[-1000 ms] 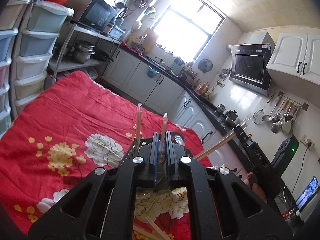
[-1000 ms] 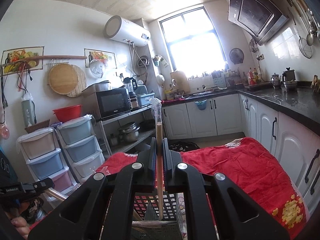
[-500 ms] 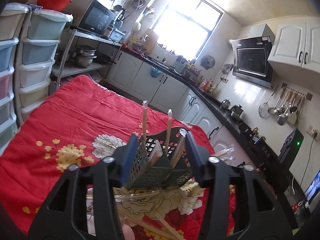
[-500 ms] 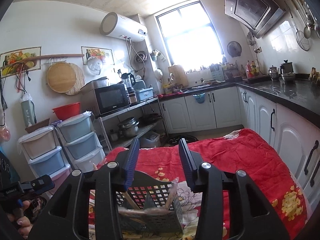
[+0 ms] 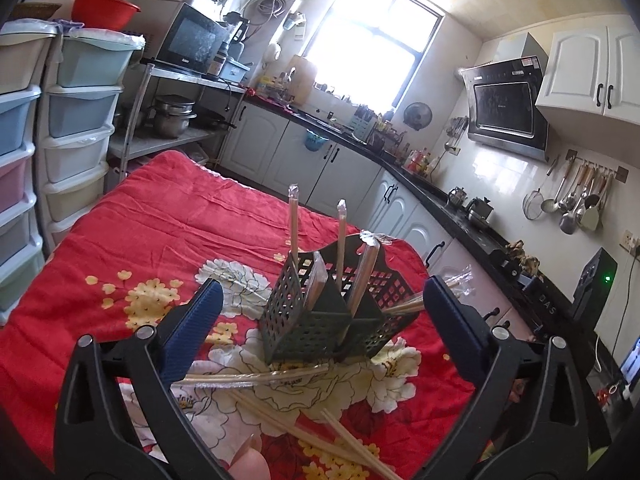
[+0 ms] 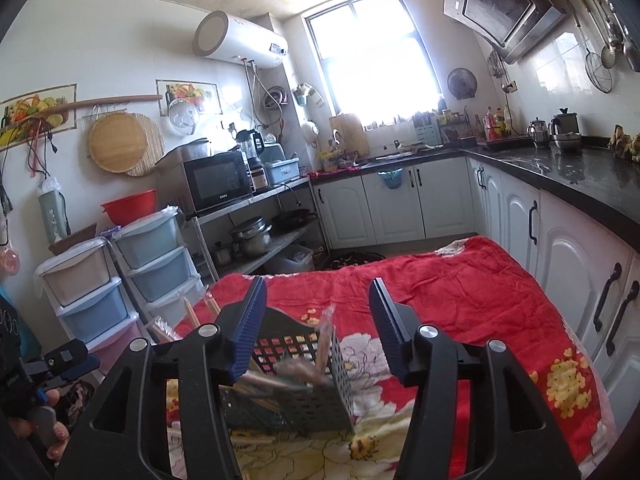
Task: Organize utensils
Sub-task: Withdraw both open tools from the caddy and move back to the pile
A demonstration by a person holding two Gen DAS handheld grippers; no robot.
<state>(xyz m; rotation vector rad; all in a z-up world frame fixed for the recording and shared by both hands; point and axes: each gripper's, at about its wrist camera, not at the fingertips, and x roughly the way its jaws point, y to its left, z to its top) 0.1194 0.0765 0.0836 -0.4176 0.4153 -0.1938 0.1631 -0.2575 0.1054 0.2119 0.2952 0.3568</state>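
Red floral cloth (image 5: 168, 216), black basket (image 5: 320, 320), wrapped chopsticks (image 5: 256, 378)

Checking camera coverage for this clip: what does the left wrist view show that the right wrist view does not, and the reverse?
Only the left wrist view shows the loose wrapped chopsticks lying on the cloth before the basket, and the open left gripper. Only the right wrist view shows the water heater and the open right gripper. Both show the dark utensil basket with wrapped chopsticks standing in it on the red floral cloth.
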